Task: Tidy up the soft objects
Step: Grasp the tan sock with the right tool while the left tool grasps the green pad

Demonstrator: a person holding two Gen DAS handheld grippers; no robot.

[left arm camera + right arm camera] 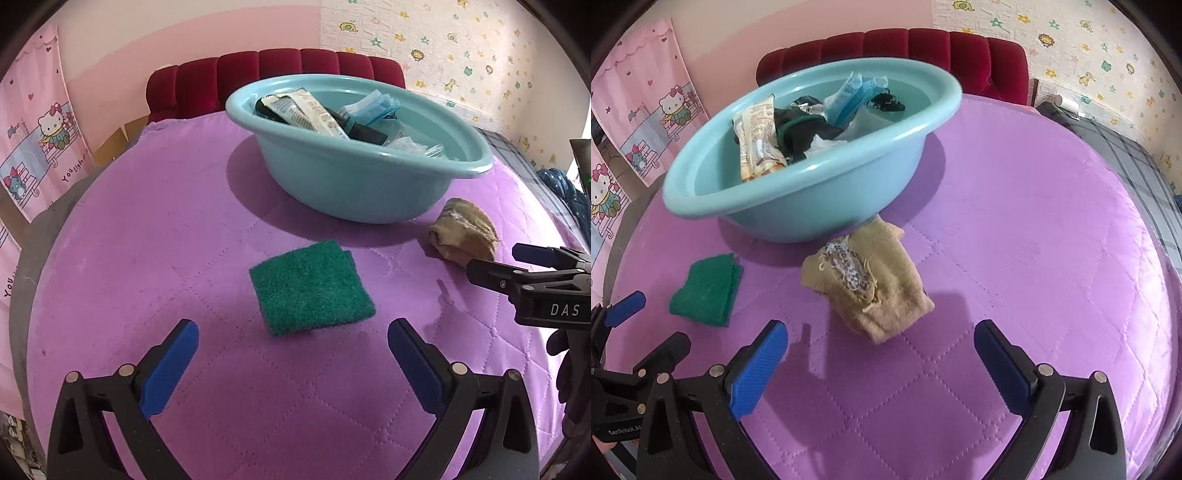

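Scouring pad [312, 286] left of sock [463, 236], basin [354, 184] behind.

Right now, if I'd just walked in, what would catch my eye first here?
Probably the big light-blue basin at the back of the purple quilt, heaped with packets and cloths. In front of it lie a green scouring pad and a tan knitted bundle, apart from each other. Each has open blue-padded tongs facing it: the left tongs the pad, the right tongs the bundle.

We see a child's bedroom at home: a bed [147, 229] with a red headboard [273, 70], cartoon cat curtains [40, 122] and animal wallpaper [461, 48]
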